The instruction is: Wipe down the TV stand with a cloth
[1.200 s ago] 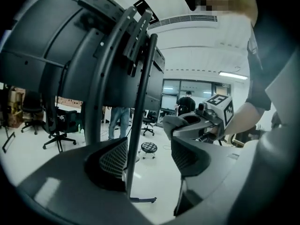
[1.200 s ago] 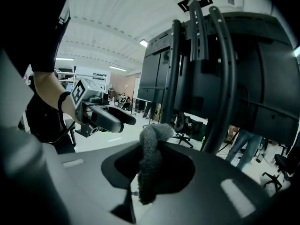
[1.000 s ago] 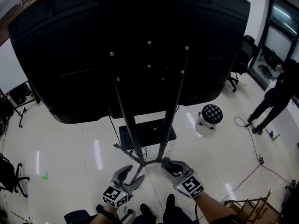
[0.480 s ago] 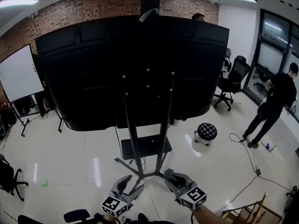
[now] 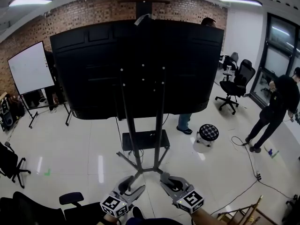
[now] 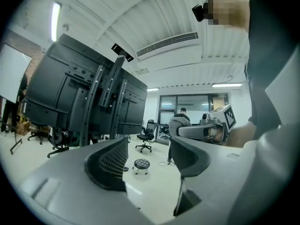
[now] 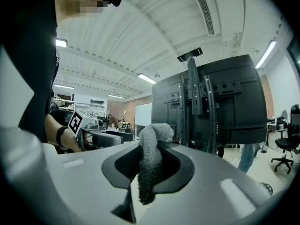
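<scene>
Now that the view has been lifted off the floor, the cloth (image 7: pixel 151 153) is seen pinched in the right gripper (image 5: pixel 168 181) at lower centre. The left gripper (image 5: pixel 133 185) is held apart, empty. The TV stand (image 5: pixel 144 139) at mid-frame is left untouched, so wiping is judged not begun.

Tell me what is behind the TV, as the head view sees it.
A person stands behind the TV: head above its top edge, legs below its bottom edge. The TV covers the body between. A brick wall lies further back.
</scene>
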Demonstrator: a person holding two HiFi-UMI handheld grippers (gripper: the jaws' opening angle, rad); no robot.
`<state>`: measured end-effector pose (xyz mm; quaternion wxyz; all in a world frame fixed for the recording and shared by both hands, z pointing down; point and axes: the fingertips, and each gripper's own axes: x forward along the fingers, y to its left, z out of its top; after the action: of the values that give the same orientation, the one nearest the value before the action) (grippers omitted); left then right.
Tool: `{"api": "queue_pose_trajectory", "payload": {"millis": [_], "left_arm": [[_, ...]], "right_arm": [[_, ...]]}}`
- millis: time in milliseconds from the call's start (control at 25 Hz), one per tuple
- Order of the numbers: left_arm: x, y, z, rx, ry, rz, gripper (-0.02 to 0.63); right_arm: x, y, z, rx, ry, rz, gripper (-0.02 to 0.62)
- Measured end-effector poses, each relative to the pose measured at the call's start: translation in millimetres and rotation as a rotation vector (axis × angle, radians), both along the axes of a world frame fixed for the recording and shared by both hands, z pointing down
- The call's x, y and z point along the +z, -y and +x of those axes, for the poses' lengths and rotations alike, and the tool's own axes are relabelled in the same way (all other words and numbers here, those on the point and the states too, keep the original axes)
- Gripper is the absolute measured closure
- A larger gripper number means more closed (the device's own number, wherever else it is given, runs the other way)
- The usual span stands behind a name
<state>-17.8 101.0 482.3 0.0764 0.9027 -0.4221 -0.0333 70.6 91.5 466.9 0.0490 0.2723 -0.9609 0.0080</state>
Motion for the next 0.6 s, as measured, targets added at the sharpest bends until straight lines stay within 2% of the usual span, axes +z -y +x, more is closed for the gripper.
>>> {"api": "queue_pose_trajectory", "payload": {"millis": [120,280,600], "left_arm": [[-9.5,-20.3,13.8,-0.015,0.006,-0.007,0.296],[-4.8,-43.3,25.1,-0.022,0.004,0.008,0.296],[-17.0,-67.4,36.8,-0.044,0.02,0.025,0.296]], "right_arm": [[-3.6,-22.1,7.4,-0.03,0.028,0.007,0.535],[-4.7,-48.6,16.4,-0.06,0.012,0.022,0.535],[-2.0,-69.9,39.4,-0.055,0.026,0.026,0.536]]}}
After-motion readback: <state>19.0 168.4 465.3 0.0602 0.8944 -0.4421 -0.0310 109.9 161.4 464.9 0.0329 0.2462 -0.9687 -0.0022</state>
